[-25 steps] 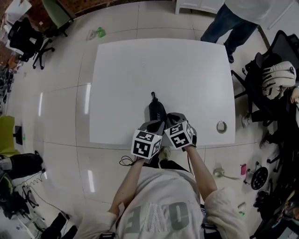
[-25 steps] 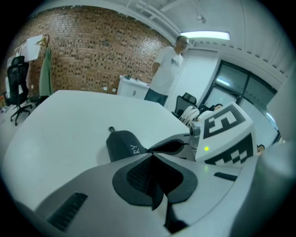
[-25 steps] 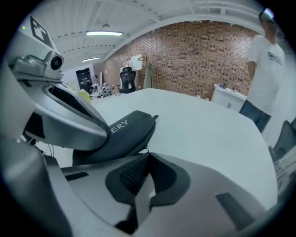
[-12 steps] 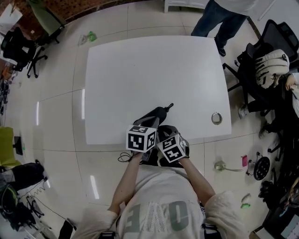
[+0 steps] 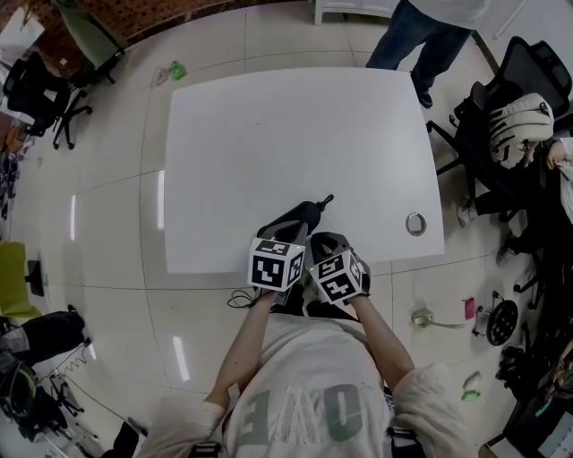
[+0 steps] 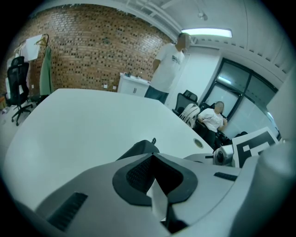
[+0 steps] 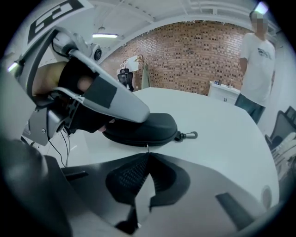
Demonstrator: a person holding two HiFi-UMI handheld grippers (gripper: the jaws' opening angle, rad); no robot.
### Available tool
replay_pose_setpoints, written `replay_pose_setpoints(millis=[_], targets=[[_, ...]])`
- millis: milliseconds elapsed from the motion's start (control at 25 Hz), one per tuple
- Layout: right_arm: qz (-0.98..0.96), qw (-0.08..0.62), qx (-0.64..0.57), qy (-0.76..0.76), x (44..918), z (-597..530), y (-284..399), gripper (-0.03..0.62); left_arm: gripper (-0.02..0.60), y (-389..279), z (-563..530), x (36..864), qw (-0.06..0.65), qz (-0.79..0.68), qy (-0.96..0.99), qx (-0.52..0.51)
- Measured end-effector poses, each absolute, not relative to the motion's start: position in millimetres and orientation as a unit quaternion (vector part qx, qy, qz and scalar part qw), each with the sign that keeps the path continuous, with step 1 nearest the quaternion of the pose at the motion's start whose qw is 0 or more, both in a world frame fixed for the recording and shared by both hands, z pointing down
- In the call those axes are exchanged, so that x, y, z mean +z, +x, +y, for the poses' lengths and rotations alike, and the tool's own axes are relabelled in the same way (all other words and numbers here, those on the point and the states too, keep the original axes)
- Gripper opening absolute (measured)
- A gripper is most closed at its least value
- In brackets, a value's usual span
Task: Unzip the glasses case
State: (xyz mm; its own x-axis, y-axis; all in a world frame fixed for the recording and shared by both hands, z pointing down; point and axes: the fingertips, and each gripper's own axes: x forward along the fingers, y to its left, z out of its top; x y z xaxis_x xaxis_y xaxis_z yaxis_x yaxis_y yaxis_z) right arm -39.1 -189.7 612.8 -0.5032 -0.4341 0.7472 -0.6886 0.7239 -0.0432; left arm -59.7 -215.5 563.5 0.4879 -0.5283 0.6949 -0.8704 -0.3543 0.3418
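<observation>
A black glasses case (image 5: 295, 217) lies slantwise near the front edge of the white table (image 5: 269, 125); its snap clip (image 5: 326, 200) points to the far right. My left gripper (image 5: 286, 236) is shut, and its tip rests on the near-left end of the case (image 7: 138, 127). My right gripper (image 5: 322, 243) is shut at the case's near side, with the small metal zip pull (image 7: 147, 148) pinched at its tip. In the left gripper view the case (image 6: 138, 148) shows just past the closed jaws.
A metal ring (image 5: 416, 223) lies on the table near its right front corner. A person (image 5: 430, 27) stands at the far side. Office chairs (image 5: 528, 134) with a seated person crowd the right. The table's front edge runs right under both grippers.
The case has turned from pointing straight away to lying slantwise to the right. Both grippers stay at its near end and have shifted slightly right in the last half second.
</observation>
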Motion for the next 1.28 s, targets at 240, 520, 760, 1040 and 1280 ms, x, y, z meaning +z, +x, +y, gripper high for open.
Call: replay_pose_setpoints(millis=[240, 520, 760, 1040, 1280], targets=[[-0.840, 0.372, 0.173, 0.355, 616, -217, -16, 0.000, 0.003, -58, -215, 565, 0.354, -0.442, 0.788, 0.241], [-0.855, 0.369, 0.140, 0.337, 604, -251, -36, 0.000, 0.003, -49, -204, 570, 0.325, -0.429, 0.793, 0.285], [-0.854, 0.376, 0.141, 0.331, 608, -254, -34, 0.000, 0.003, -55, -204, 574, 0.375, -0.419, 0.779, 0.277], [-0.854, 0.383, 0.167, 0.311, 606, -212, -28, 0.000, 0.003, -77, -217, 576, 0.377, -0.425, 0.769, 0.294], [-0.854, 0.352, 0.164, 0.345, 603, -193, -17, 0.000, 0.003, -73, -215, 579, 0.379, -0.426, 0.771, 0.282]])
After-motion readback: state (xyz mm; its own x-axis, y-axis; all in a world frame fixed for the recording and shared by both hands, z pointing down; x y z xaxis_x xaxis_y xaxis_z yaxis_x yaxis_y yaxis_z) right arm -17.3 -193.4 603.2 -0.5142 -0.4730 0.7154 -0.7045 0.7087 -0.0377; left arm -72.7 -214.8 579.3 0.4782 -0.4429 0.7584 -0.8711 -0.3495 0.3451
